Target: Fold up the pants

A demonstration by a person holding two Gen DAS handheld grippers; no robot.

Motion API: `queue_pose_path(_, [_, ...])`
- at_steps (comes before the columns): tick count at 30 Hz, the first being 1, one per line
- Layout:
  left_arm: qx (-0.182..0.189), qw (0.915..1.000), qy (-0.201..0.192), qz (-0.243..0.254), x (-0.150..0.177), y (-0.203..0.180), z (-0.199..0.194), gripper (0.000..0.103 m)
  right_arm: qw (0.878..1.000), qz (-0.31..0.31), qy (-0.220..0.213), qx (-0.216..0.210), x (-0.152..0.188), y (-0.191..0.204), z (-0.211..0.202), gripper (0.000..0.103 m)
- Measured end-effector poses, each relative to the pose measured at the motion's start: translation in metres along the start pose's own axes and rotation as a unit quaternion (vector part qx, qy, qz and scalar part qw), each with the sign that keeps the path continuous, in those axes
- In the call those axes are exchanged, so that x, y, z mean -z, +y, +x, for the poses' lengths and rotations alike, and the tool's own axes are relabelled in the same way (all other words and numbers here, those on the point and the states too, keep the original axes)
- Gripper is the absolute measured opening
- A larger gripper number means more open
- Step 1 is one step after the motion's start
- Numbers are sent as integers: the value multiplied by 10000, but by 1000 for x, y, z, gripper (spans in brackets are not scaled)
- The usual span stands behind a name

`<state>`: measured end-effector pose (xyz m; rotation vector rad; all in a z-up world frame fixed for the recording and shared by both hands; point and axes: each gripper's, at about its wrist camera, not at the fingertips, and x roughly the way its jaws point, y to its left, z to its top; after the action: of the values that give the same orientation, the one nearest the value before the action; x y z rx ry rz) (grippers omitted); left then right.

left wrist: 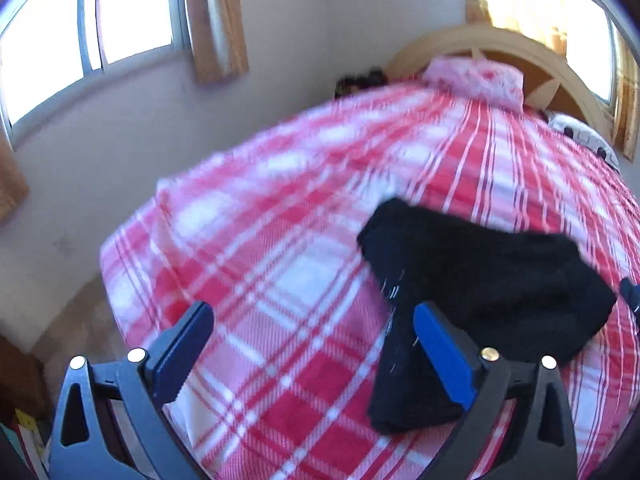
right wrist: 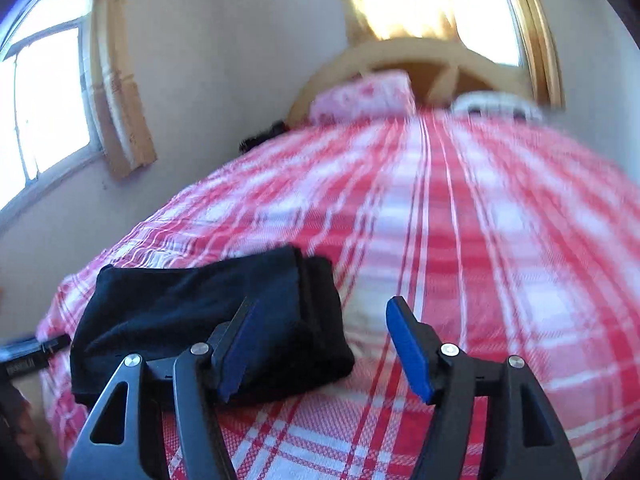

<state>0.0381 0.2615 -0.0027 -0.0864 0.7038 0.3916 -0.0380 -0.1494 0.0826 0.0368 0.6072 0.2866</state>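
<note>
The black pants (left wrist: 472, 280) lie folded in a compact bundle on the red and white plaid bedspread (left wrist: 280, 240). In the left wrist view my left gripper (left wrist: 316, 344) is open and empty, just left of the bundle, its right finger (left wrist: 444, 356) over the bundle's near edge. In the right wrist view the pants (right wrist: 192, 316) lie at lower left. My right gripper (right wrist: 324, 344) is open and empty, to the right of the bundle, its left finger (right wrist: 236, 352) in front of the fabric. The right gripper's tip shows at the left view's right edge (left wrist: 630, 292).
A pink pillow (left wrist: 476, 80) and a wooden headboard (left wrist: 560, 76) stand at the bed's far end. A white object (left wrist: 580, 136) lies by the pillow. Windows with tan curtains (left wrist: 216, 20) line the wall. The floor (left wrist: 80, 312) lies left of the bed.
</note>
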Motion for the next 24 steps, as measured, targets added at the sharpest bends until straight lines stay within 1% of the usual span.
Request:
queue_pose_path(1, [110, 9998, -170, 65, -5, -5, -6, 94, 9994, -357, -33, -19, -3, 13, -2, 52])
queue_pose_path(2, [228, 9992, -304, 125, -10, -11, -11, 92, 9984, -563, -1, -107, -3, 21, 0, 31])
queue_pose_path(3, [399, 9979, -465, 188, -14, -20, -17, 89, 9973, -695, 76, -230, -3, 27, 2, 25])
queue_pose_path(4, [566, 9966, -562, 218, -16, -26, -20, 87, 9959, -771, 236, -403, -1, 34, 8, 21])
queue_pose_path(5, [750, 9950, -615, 250, -17, -31, -22, 85, 9952, -763, 340, -511, 1, 37, 12, 21])
queue_pose_path(6, [907, 9938, -578, 285, -16, -38, -19, 80, 9947, -764, 425, -541, 3, 39, 16, 20])
queue_pose_path(8, [1046, 9931, -341, 397, -11, -51, -8, 77, 9939, -791, 604, -485, 10, 38, 24, 20])
queue_pose_path(9, [1064, 9930, -228, 468, -7, -57, 0, 76, 9932, -783, 714, -476, 13, 36, 29, 20])
queue_pose_path(10, [966, 9938, -54, 540, -1, -62, 11, 74, 9921, -770, 898, -422, 18, 34, 37, 20])
queue_pose_path(12, [769, 9950, 332, 546, 9, -62, 30, 74, 9911, -694, 1053, -421, 22, 28, 44, 20])
queue_pose_path(13, [655, 9954, 539, 454, 14, -57, 41, 75, 9910, -637, 1083, -472, 21, 24, 44, 20])
queue_pose_path(14, [649, 9951, 681, 315, 17, -50, 48, 79, 9906, -650, 1108, -475, 22, 24, 45, 20])
queue_pose_path(15, [730, 9942, 785, 91, 20, -42, 54, 91, 9902, -706, 1121, -453, 23, 24, 44, 20])
queue_pose_path(16, [735, 9935, 857, -172, 21, -33, 60, 103, 9896, -812, 1114, -407, 24, 27, 46, 20])
queue_pose_path(17, [737, 9920, 965, -350, 22, -28, 66, 103, 9893, -878, 1108, -360, 25, 30, 47, 20])
queue_pose_path(18, [879, 9887, 1094, -526, 23, -23, 72, 103, 9890, -946, 1089, -314, 25, 32, 48, 20])
queue_pose_path(19, [994, 9863, 1136, -659, 26, -21, 74, 103, 9888, -994, 1078, -292, 25, 34, 49, 21])
queue_pose_path(20, [982, 9877, 1057, -607, 27, -22, 75, 103, 9886, -1017, 1074, -277, 25, 35, 50, 21])
queue_pose_path(21, [890, 9910, 918, -407, 28, -27, 72, 103, 9886, -1018, 1070, -280, 26, 35, 50, 21])
queue_pose_path(22, [826, 9926, 826, -321, 28, -30, 70, 103, 9888, -1007, 1066, -291, 26, 34, 50, 21])
queue_pose_path(24, [774, 9934, 789, -291, 27, -31, 69, 103, 9892, -964, 1056, -325, 25, 33, 50, 21])
